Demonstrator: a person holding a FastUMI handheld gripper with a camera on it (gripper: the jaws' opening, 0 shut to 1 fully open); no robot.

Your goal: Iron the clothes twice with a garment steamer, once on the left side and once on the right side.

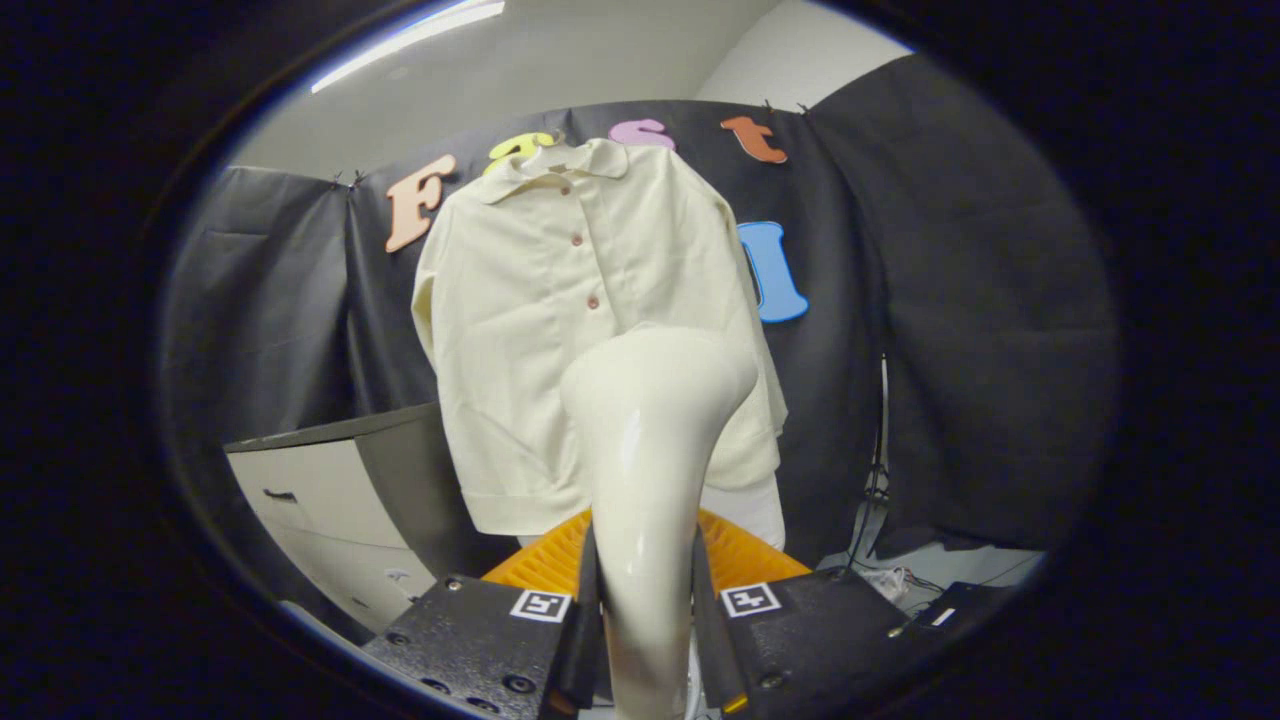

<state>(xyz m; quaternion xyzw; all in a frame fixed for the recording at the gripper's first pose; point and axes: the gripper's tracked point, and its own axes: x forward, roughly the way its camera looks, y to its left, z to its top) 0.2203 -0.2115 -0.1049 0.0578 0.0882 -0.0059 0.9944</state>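
A cream garment steamer (648,450) stands upright between my fingers, and my gripper (645,620) is shut on its handle. Its head reaches up in front of the lower middle of a cream button-up shirt (560,300). The shirt hangs on the booth's black wall beyond the fingers, collar at the top and hem at the bottom. The steamer head covers part of the shirt's lower front. I cannot tell whether the head touches the cloth.
An orange ribbed object (745,555) lies just ahead of the fingers, under the shirt's hem. A pale drawer cabinet (320,510) with a dark top stands to the left. Cables (880,470) hang down the wall on the right, with more on the floor.
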